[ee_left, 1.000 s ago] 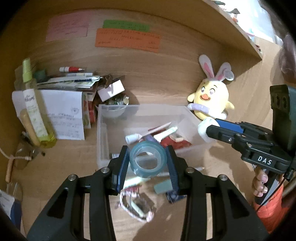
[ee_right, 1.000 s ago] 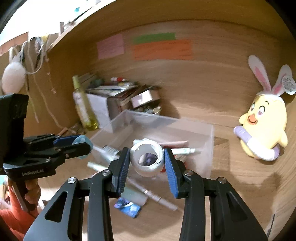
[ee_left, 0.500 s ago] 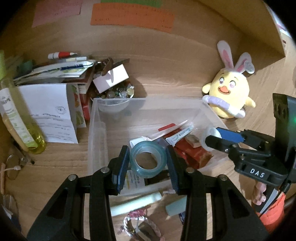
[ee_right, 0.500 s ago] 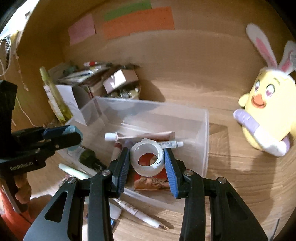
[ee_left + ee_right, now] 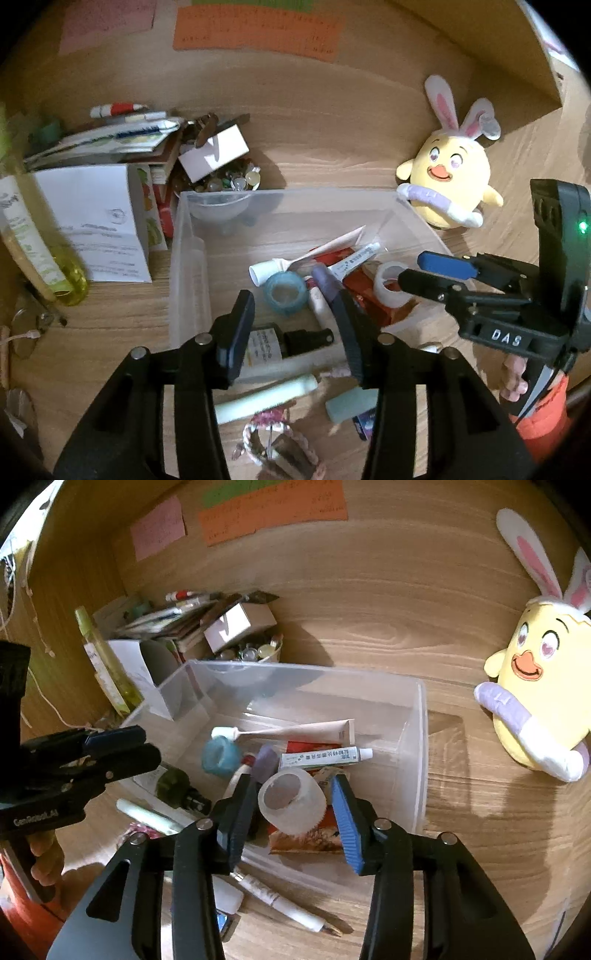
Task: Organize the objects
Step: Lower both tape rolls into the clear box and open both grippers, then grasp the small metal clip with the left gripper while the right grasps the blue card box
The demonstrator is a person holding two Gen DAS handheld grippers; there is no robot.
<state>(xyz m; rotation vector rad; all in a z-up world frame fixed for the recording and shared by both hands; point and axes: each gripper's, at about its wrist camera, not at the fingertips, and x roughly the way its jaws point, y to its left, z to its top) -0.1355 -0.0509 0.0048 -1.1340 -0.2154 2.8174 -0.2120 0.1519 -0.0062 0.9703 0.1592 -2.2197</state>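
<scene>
So both tape rolls are sitting inside the clear plastic bin (image 5: 177,266) right now. The blue tape roll (image 5: 286,293) is seen lying among the tubes near the middle of the bin, just ahead of the left hand-held gripper (image 5: 291,332), whose fingers are spread apart with nothing between them. The white tape roll (image 5: 291,805) is found toward the right side of the bin, resting on a red packet (image 5: 306,836). It's framed by the right hand-held gripper (image 5: 291,812), fingers spread wide; a gap is visible on the blue-pad side, and contact on the other side can't really be made out, so no grip is shown.

A white tube with printed text (image 5: 325,757) and a longer pinkish tube (image 5: 291,731) are also lying in the bin. On the wooden surface (image 5: 406,627) in front of the bin, a pen (image 5: 284,904) and a pale green stick (image 5: 266,398) are left out. A yellow plush chick with bunny ears (image 5: 452,184) is parked to the right of the bin, well apart from it.
</scene>
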